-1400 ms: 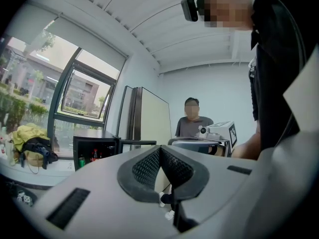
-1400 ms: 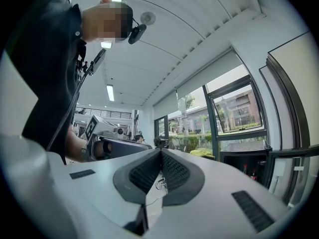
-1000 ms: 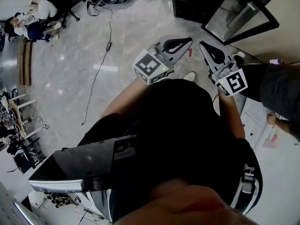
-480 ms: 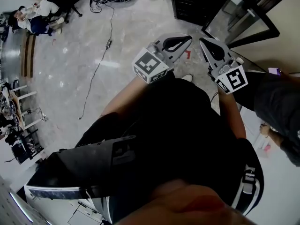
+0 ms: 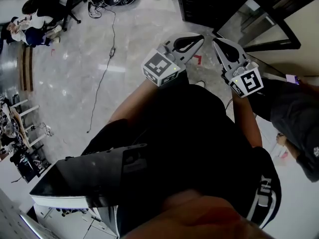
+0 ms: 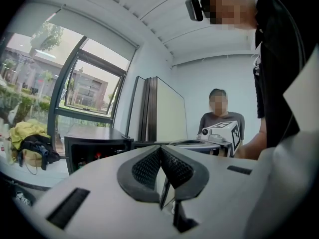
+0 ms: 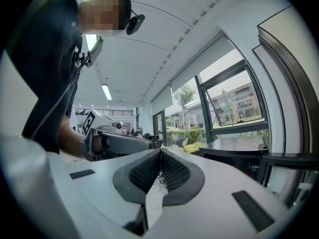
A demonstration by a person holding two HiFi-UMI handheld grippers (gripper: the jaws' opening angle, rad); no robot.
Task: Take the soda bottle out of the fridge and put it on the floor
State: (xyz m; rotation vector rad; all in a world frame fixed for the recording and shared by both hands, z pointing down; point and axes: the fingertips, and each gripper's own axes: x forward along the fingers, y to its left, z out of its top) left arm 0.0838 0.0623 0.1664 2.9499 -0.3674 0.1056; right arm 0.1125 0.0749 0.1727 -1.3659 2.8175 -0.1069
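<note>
Head view is showing the left claw (image 5: 198, 38) and the right claw (image 5: 217, 43) being held side by side above the floor (image 5: 134, 49). Both are pointing toward the black fridge (image 5: 199, 4), whose glass door (image 5: 264, 21) is standing swung out. Left gripper view is showing the left claw's jaws meeting tip to tip, gripping nothing. Right gripper view is showing the right claw likewise closed and empty. The fridge interior is reading dark; the soda bottle is too small to make out.
</note>
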